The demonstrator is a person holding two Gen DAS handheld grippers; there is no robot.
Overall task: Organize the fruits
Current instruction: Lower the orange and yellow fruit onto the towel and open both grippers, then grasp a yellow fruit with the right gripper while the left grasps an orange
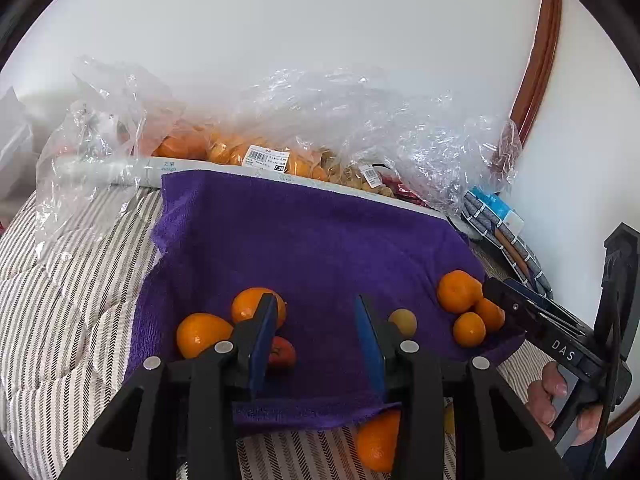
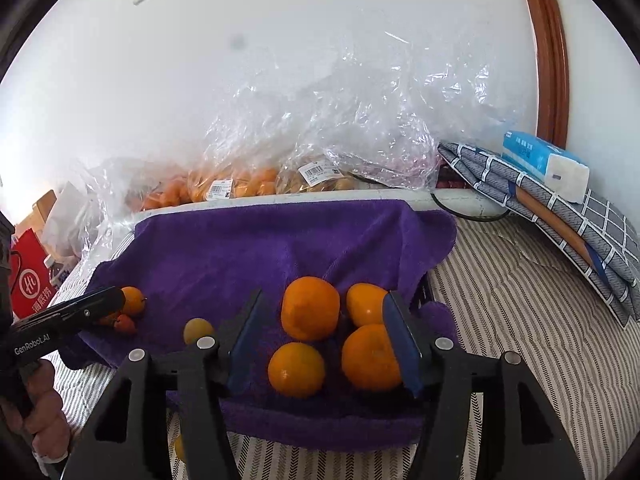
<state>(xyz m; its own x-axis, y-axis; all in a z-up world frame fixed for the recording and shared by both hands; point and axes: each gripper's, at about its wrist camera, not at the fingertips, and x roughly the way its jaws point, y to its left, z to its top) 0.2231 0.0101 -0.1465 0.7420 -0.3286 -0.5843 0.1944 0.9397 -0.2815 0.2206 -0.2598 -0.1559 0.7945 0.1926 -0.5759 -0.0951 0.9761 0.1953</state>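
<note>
Right hand-held gripper point(image 2: 324, 344), jaws apart and empty, hovers nearest the four-orange cluster point(image 2: 310, 308), directly ahead on the purple towel point(image 2: 260, 248).

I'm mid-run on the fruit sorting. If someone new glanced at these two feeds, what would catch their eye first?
Probably the purple towel spread over the striped bedding, with bright oranges on it: a cluster of four oranges right in front of the right gripper, whose jaws stand open around them. Next, the crinkled clear plastic bags of more fruit heaped against the white wall behind the towel. The left gripper is open too, over bare towel beside a second group of oranges.
</note>
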